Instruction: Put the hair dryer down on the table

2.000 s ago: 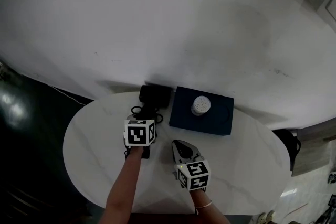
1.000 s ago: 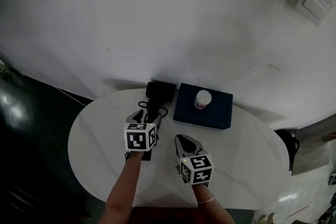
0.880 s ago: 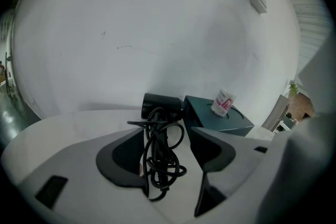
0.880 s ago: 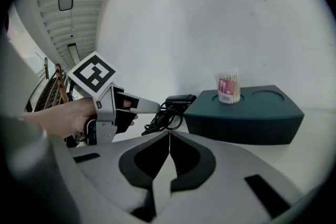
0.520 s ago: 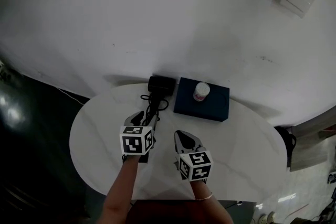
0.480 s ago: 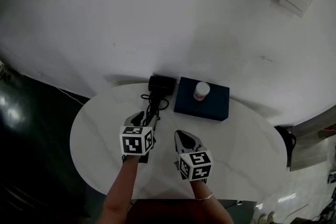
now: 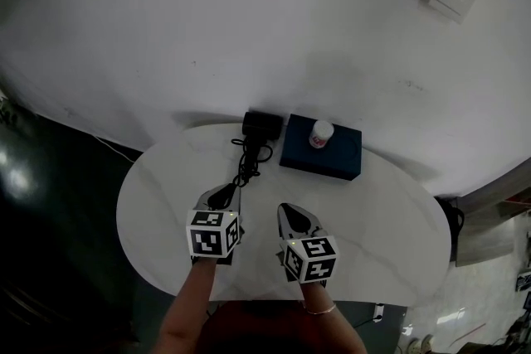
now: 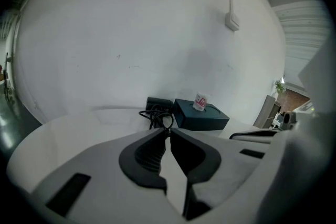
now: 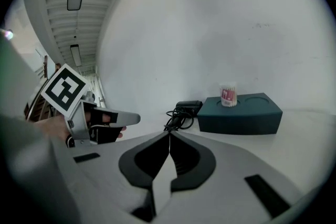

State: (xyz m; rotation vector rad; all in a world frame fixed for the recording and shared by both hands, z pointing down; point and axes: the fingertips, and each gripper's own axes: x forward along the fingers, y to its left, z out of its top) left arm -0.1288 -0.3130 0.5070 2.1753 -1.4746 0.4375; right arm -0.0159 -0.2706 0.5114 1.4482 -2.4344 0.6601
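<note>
We find the hair dryer (image 7: 262, 123) on the table (image 7: 382, 211); left gripper (image 7: 220, 196) jaws have just been closing, tips touching, empty; right gripper (image 7: 292, 218) closed, empty

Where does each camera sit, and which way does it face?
Head view: on the person's head, facing steeply down at the table; forearms, left gripper, right gripper show.
Left gripper view: rides that gripper, faces the hair dryer along its own jaws, which have just been closing, empty.
Right gripper view: rides that gripper, facing likewise; own jaws and left gripper show.
Shared: hair dryer and dark box in all.
</note>
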